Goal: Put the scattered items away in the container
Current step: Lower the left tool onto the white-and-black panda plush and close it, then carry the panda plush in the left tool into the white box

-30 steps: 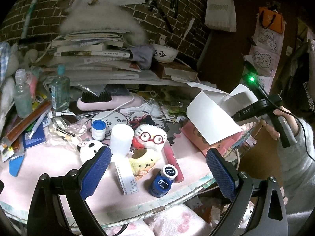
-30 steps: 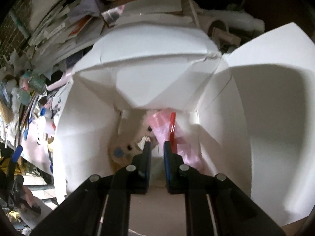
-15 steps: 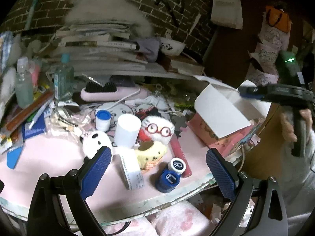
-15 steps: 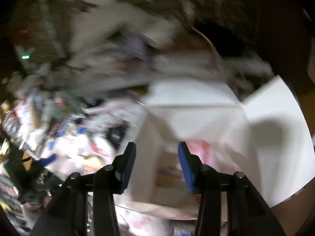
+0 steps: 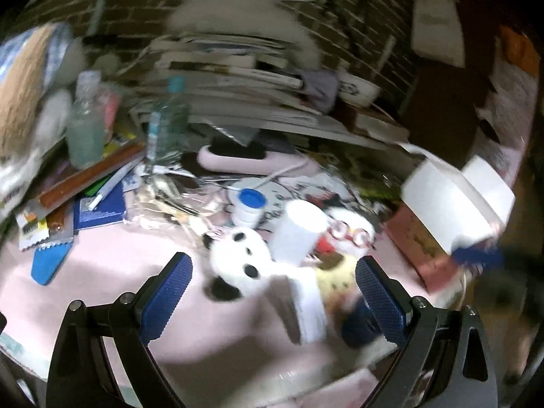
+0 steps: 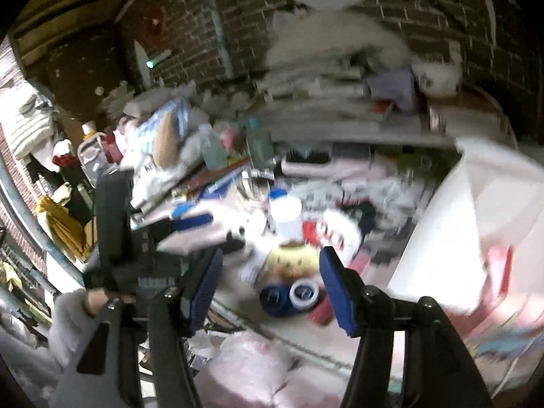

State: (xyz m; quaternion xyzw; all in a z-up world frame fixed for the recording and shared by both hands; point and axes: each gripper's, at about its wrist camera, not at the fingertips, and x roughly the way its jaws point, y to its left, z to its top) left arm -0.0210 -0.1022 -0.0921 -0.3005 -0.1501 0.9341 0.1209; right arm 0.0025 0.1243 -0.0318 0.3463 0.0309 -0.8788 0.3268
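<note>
The white flapped box (image 5: 452, 200) stands at the table's right edge, and the right wrist view shows it as the box (image 6: 459, 238) with pink things inside. My left gripper (image 5: 273, 297) is open, low over the pink tabletop. Just past its pads lie a panda plush (image 5: 238, 261), a white cup (image 5: 299, 234), a yellow plush (image 5: 335, 272) and a blue lens case (image 5: 357, 323). My right gripper (image 6: 270, 292) is outside the box with its jaws opening and nothing between them. Beyond them sit the yellow plush (image 6: 292, 261) and the lens case (image 6: 289, 295).
A stack of books and papers (image 5: 231, 78) fills the back of the table. Bottles (image 5: 85, 125), pens and packets crowd the left side, and a pink hairbrush (image 5: 251, 159) lies mid-table. A hand in a fluffy sleeve (image 6: 91, 302) holds the left gripper's handle.
My right gripper came out of the box, opened and swung left toward the table items, leaving the pink thing inside. My left gripper moved down and closer to the plush toys.
</note>
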